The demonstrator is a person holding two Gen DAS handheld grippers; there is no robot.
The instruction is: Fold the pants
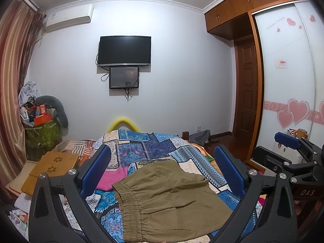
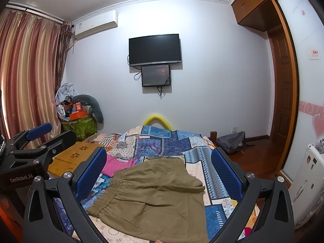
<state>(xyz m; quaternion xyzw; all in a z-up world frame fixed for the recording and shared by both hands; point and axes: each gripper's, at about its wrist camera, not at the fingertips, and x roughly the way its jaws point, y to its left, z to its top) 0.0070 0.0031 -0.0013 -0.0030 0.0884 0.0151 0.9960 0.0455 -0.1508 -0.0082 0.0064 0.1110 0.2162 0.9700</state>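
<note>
Olive-brown pants (image 1: 172,200) with an elastic waistband lie folded flat on the patchwork bedspread (image 1: 141,145); they also show in the right wrist view (image 2: 156,198). My left gripper (image 1: 162,172) is open, held above the pants and touching nothing. My right gripper (image 2: 159,172) is open too, above the pants and empty. The right gripper shows at the right edge of the left wrist view (image 1: 291,147); the left gripper shows at the left edge of the right wrist view (image 2: 40,133).
A pink garment (image 1: 113,178) lies on the bed left of the pants. A wooden lap tray (image 1: 50,168) sits at the left. A cluttered green basket (image 1: 42,131) stands by the curtain. A wardrobe (image 1: 287,81) and a backpack (image 2: 232,139) are on the right.
</note>
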